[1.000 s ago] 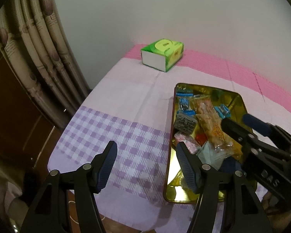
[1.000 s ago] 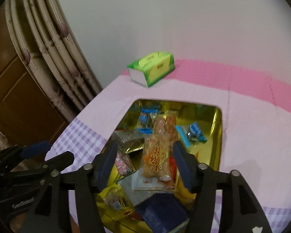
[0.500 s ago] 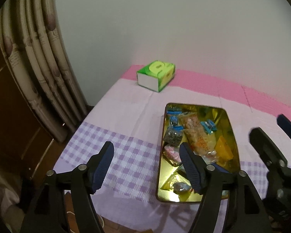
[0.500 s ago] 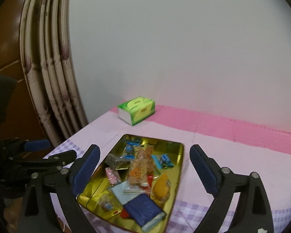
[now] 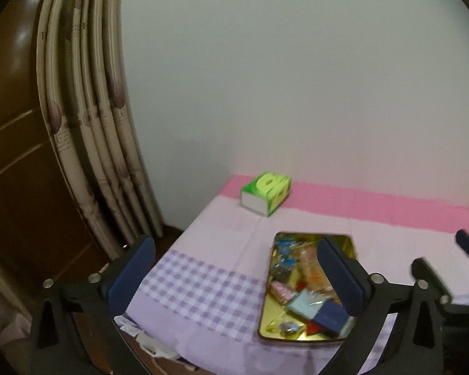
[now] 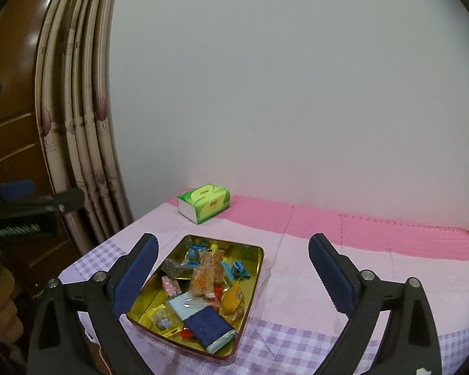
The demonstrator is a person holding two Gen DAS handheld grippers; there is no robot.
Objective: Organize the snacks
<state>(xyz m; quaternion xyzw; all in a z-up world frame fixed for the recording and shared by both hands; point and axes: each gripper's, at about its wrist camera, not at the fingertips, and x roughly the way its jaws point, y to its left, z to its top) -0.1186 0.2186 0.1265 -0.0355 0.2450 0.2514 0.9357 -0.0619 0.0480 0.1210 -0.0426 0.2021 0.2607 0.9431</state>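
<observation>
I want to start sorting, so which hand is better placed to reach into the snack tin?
Probably right. The right tool frames the tin between its opening, empty jaws. The left tool is aimed at bare cloth beside it.

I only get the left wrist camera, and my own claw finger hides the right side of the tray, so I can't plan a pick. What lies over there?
Observer: In the right wrist view, an orange packet lies against the right wall of the gold tray.
Operator: Anything farther back on that side?
Observer: Yes, a small blue-wrapped candy sits beyond it, near the right wall.
Operator: Is the right claw carrying anything?
Observer: No. The right claw has nothing between its pads, and its jaws are opening.
</observation>
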